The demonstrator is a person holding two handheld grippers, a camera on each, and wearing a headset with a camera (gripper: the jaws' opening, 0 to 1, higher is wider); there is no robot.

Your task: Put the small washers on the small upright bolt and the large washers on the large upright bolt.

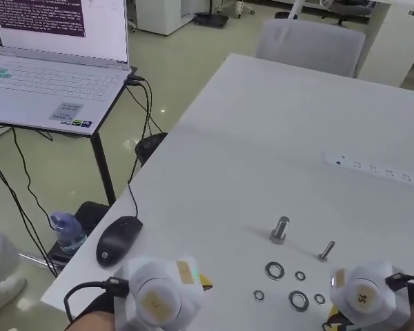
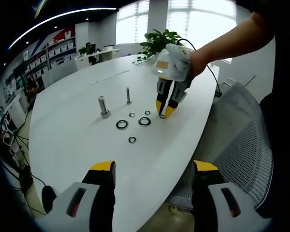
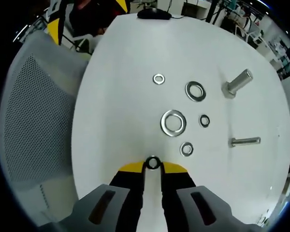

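The large bolt (image 1: 280,229) and the thin small bolt (image 1: 326,250) stand upright on the white table (image 1: 262,138). Before them lie two large washers (image 1: 274,270) (image 1: 298,301) and three small washers (image 1: 300,276). In its own view my right gripper (image 3: 152,166) is shut on another small washer (image 3: 152,163), tips down at the tabletop near the table's edge; the left gripper view shows it (image 2: 165,113) beside a large washer (image 2: 144,121). My left gripper (image 2: 154,169) is open with nothing between its jaws, held back over the table's near edge.
A black mouse (image 1: 117,239) lies at the table's left corner. A power strip (image 1: 379,170) lies at the far right. A laptop (image 1: 48,76) sits on a side stand with cables hanging. A mesh chair (image 2: 237,140) stands close to the table edge.
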